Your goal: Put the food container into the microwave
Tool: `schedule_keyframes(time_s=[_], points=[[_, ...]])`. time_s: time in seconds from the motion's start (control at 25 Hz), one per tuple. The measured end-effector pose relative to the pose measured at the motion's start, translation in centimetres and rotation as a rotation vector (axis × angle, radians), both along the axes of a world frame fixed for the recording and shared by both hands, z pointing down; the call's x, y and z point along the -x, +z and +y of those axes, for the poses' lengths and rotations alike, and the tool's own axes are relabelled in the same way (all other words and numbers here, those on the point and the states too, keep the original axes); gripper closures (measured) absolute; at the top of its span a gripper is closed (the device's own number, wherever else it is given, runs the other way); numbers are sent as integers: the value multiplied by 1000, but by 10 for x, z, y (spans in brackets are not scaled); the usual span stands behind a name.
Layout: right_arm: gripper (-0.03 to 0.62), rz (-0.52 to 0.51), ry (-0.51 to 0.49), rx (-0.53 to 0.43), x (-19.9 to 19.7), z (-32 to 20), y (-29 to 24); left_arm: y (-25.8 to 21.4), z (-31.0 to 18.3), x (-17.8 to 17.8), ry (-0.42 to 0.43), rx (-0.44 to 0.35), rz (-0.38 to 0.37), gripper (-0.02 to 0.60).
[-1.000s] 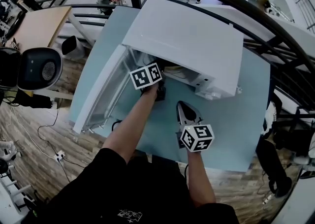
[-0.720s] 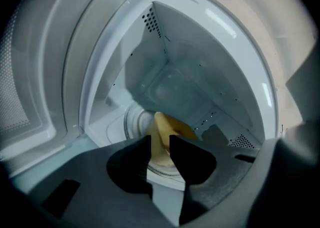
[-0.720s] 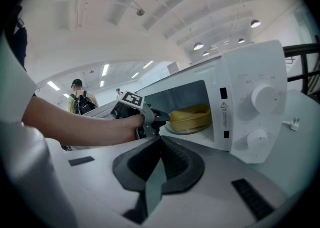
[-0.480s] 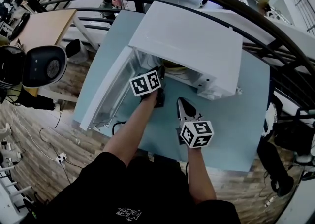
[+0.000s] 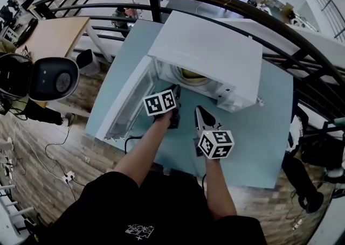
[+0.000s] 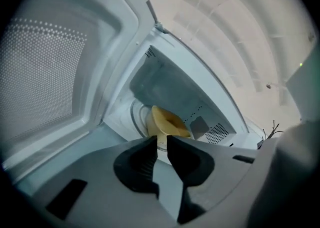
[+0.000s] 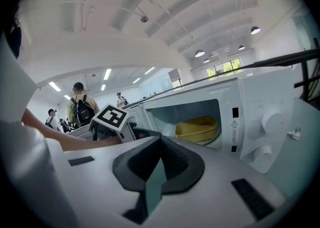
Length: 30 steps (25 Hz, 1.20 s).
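The food container (image 7: 196,128) sits inside the microwave (image 5: 210,50), whose door (image 5: 126,98) hangs open. The left gripper (image 6: 159,144) faces it with its jaws slightly parted and empty. The right gripper (image 7: 160,142) has its jaws clenched over the surface (image 5: 259,136).

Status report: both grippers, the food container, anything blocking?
Left gripper jaws slightly apart, empty; right gripper shut, empty. Yellow food container inside microwave. Door open, nothing blocking.

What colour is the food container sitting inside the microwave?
The food container is yellow, clearest in the right gripper view.
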State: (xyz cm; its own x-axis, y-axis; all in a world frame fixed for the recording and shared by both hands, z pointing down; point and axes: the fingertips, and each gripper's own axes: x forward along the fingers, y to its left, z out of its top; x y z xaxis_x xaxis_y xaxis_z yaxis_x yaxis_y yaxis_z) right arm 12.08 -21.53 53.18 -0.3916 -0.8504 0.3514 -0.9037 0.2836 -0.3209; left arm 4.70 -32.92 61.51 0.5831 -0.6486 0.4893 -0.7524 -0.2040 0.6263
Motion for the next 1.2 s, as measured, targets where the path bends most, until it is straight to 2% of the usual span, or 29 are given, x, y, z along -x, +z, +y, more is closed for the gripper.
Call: schedule_keyframes(time_s=[0.36,0.72,0.92,1.2], points=[[589,18,24,-37,-6,5,-21,-21,28,12,56,-34,-13,552],[589,24,64,-84,-21,16,-46,-54,52,33,119,-115,-51,572],[589,35,90,-112,-26,21,-60,-85,58,40,173,-195,-73,574],[589,48,122,-173,-34,25,-90,-136,61,46,203,-335,-99,574]])
